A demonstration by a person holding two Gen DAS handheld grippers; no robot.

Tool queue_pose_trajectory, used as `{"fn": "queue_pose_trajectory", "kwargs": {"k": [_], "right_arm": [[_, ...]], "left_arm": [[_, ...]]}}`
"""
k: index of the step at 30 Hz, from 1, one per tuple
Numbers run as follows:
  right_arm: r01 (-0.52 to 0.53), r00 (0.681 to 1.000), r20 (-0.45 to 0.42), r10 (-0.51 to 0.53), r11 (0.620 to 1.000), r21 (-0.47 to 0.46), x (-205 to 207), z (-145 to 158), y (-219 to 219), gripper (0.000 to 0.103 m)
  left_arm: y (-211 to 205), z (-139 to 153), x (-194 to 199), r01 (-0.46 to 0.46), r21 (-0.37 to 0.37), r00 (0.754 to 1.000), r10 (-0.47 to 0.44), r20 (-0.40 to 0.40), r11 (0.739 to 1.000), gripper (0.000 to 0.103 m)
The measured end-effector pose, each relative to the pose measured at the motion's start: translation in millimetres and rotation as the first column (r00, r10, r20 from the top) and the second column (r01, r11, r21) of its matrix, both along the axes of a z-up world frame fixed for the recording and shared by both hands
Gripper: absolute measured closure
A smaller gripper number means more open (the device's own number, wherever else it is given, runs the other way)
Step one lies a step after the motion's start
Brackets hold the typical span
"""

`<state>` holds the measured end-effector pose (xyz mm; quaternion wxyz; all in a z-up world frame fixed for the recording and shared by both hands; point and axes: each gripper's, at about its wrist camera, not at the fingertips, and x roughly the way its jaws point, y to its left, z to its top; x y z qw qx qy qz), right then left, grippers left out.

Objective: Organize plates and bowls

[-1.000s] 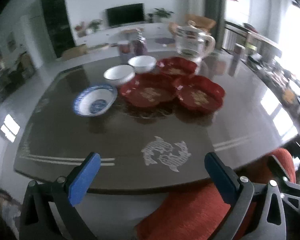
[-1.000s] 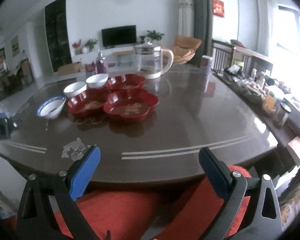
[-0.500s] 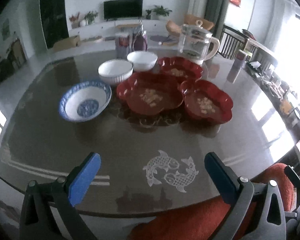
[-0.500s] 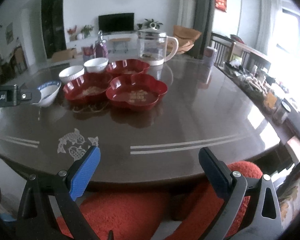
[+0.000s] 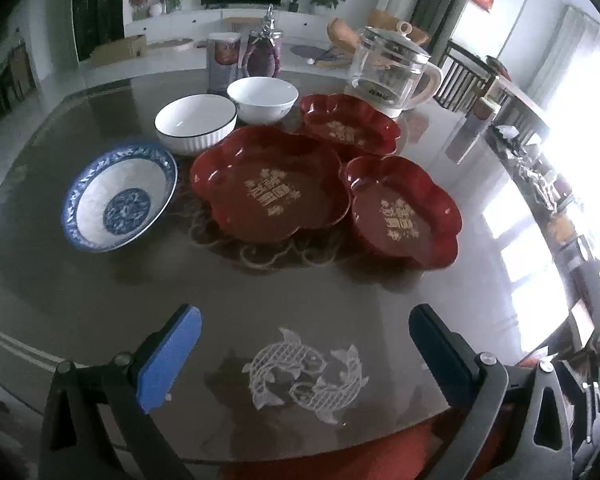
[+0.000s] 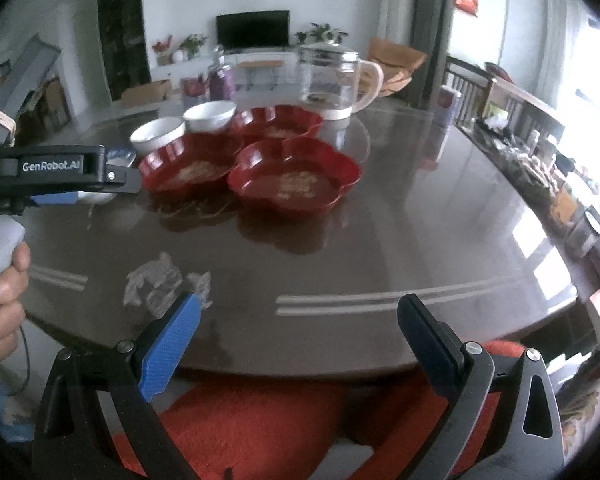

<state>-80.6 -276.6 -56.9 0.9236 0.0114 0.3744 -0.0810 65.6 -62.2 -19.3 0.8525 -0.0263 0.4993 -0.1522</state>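
Three red flower-shaped plates sit mid-table: a large one (image 5: 268, 188), one to its right (image 5: 402, 210) and one behind (image 5: 348, 124). Left of them stand a blue-patterned bowl (image 5: 118, 196), a white dark-rimmed bowl (image 5: 195, 122) and a plain white bowl (image 5: 262, 98). My left gripper (image 5: 304, 344) is open and empty above the near table, short of the dishes. My right gripper (image 6: 300, 332) is open and empty over the table's front edge; the nearest red plate (image 6: 294, 178) lies ahead. The left gripper body (image 6: 60, 168) shows at the left and hides the blue bowl.
A glass kettle (image 5: 392, 72) stands behind the plates, with a jar (image 5: 266, 54) and a canister (image 5: 222, 62) behind the bowls. The dark table (image 5: 100, 300) has a fish inlay (image 5: 304, 372). A red cushioned chair (image 6: 260, 432) is below the front edge.
Both grippers have moved forward and up over the table, so the dishes appear nearer. The left gripper has come into the right wrist view. Jaws stay open.
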Motion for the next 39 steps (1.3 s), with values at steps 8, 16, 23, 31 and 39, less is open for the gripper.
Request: {"fn": "queue_pose_trajectory", "kwargs": {"k": [8,16,23,31,39], "right_arm": [[0.07,0.997,0.031,-0.069,0.996,-0.048,17,13,-19,0.003],[0.122,0.991,-0.049,-0.127,0.988,-0.093,39,-9,-26,0.003],[0.126,0.99,-0.048,-0.133,0.982,-0.138,41,-13,-23,0.003],[0.146,0.983,-0.079,-0.165,0.967,-0.211,43,-23,-20,0.003],[0.096,0.989,-0.1,-0.113,0.982,-0.16,45,-27,-22,0.003]], "left_arm": [[-23,-2,-22,-0.001,0.11,0.993,-0.012,0.115,0.994,0.0],[-16,-20,-26,-0.03,0.163,0.993,0.011,0.117,0.986,0.0],[-20,-25,-29,-0.035,0.191,0.991,0.009,0.137,0.981,0.0],[-18,-35,-34,-0.047,0.227,0.993,0.02,0.119,0.973,0.0],[-13,-40,-29,-0.052,0.205,0.996,0.036,0.082,0.977,0.0]]}}
